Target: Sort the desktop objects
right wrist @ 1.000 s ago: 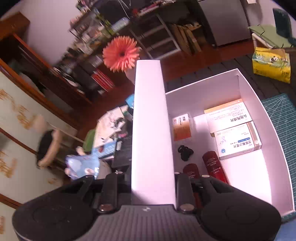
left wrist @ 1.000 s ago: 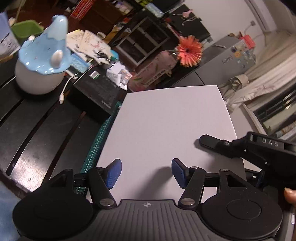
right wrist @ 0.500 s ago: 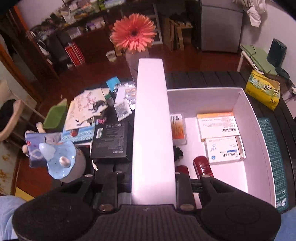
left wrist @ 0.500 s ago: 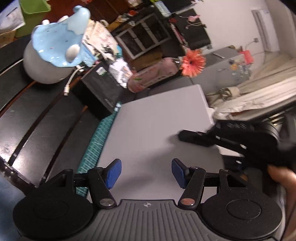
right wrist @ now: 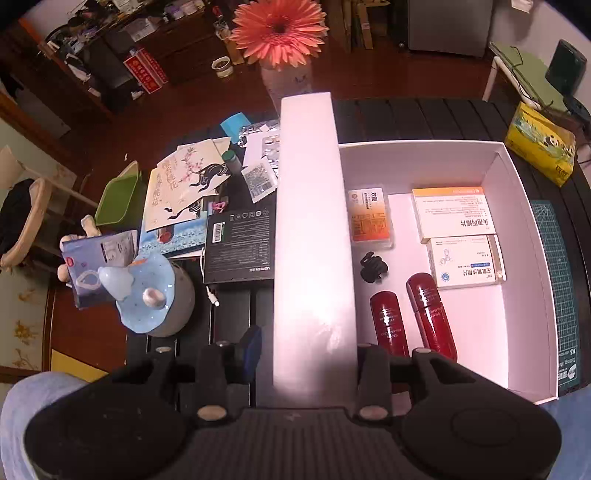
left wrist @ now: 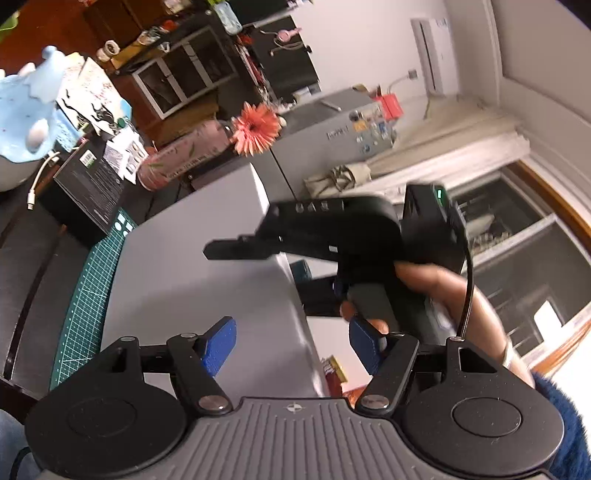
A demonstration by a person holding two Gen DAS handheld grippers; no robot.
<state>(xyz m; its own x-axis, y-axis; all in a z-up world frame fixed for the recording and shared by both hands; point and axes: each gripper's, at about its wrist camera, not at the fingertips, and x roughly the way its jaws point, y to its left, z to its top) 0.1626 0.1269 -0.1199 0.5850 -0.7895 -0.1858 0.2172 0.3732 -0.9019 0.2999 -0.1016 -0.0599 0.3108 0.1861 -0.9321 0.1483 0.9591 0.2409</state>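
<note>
I am holding the white box lid (right wrist: pixel 312 236) on edge in my right gripper (right wrist: pixel 308 354), its fingers pressing the lid's near end from both sides. The lid is standing upright along the left wall of the open white box (right wrist: pixel 532 266) on the dark tabletop (right wrist: pixel 406 118). Inside the box are lying two red bottles (right wrist: pixel 410 321), a black clip (right wrist: pixel 373 266), an orange packet (right wrist: pixel 370 218) and two medicine cartons (right wrist: pixel 458 236). My left gripper (left wrist: pixel 293 345) is hovering with its blue fingers (left wrist: pixel 219 343) spread wide and gripping nothing — the lid's broad white face (left wrist: pixel 192 273) is filling the space beyond them. Left of the box, a black carton (right wrist: pixel 240 247), papers (right wrist: pixel 184 184) and a blue-and-white ceramic figure (right wrist: pixel 155 295) are crowding the tabletop — a pink flower (right wrist: pixel 280 29) is standing at the far side.
</note>
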